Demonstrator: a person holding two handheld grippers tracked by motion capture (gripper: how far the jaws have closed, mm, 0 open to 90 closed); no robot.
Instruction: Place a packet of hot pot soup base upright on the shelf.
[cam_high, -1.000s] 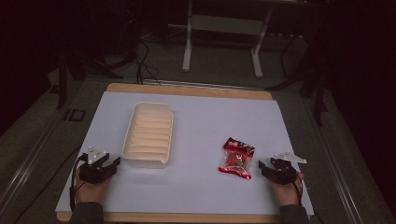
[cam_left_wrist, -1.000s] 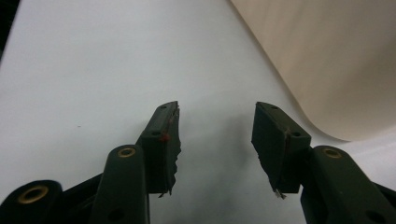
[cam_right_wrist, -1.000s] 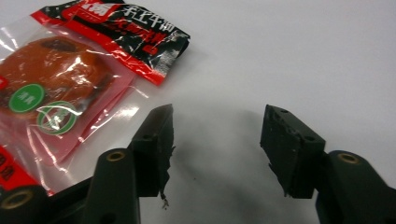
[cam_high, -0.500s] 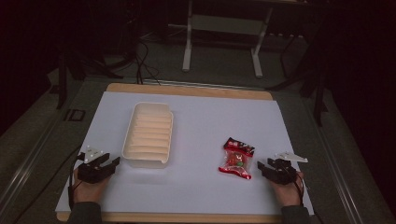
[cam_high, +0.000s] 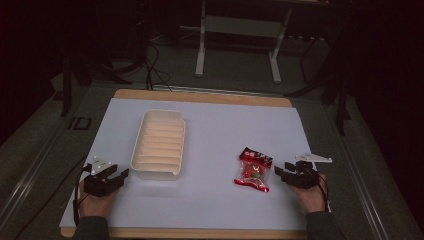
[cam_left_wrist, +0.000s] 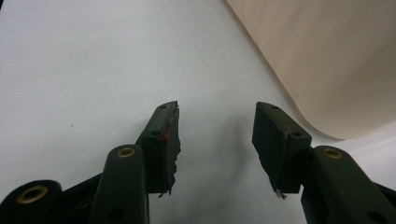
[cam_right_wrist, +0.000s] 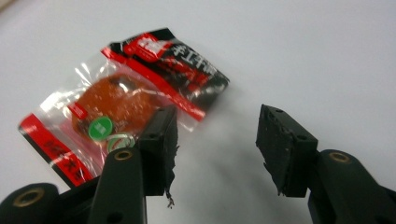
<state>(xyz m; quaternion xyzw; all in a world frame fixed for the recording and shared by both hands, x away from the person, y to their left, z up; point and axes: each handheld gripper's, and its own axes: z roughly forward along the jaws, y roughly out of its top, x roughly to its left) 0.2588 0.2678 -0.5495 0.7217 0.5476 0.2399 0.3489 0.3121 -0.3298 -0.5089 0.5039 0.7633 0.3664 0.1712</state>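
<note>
A red and black snack packet (cam_high: 254, 170) lies flat on the white table cover, right of centre. Through its clear window in the right gripper view, the snack packet (cam_right_wrist: 122, 98) holds an orange-brown piece. My right gripper (cam_high: 278, 171) rests just right of it, open, its jaws pointing at the packet (cam_right_wrist: 217, 140) with nothing between them. A cream ribbed tray (cam_high: 159, 142) sits left of centre, empty. My left gripper (cam_high: 121, 175) lies by the tray's near left corner, open and empty; the tray's wall (cam_left_wrist: 327, 56) fills the upper right of the left gripper view (cam_left_wrist: 216, 135).
The white cover (cam_high: 215, 130) lies on a wooden board (cam_high: 200, 96). Beyond the table stand a metal frame's legs (cam_high: 237, 45) and floor cables in a dark room. Bare cover stretches between tray and packet.
My right gripper has edged slightly left toward the packet. The left gripper, tray and packet stay where they were.
</note>
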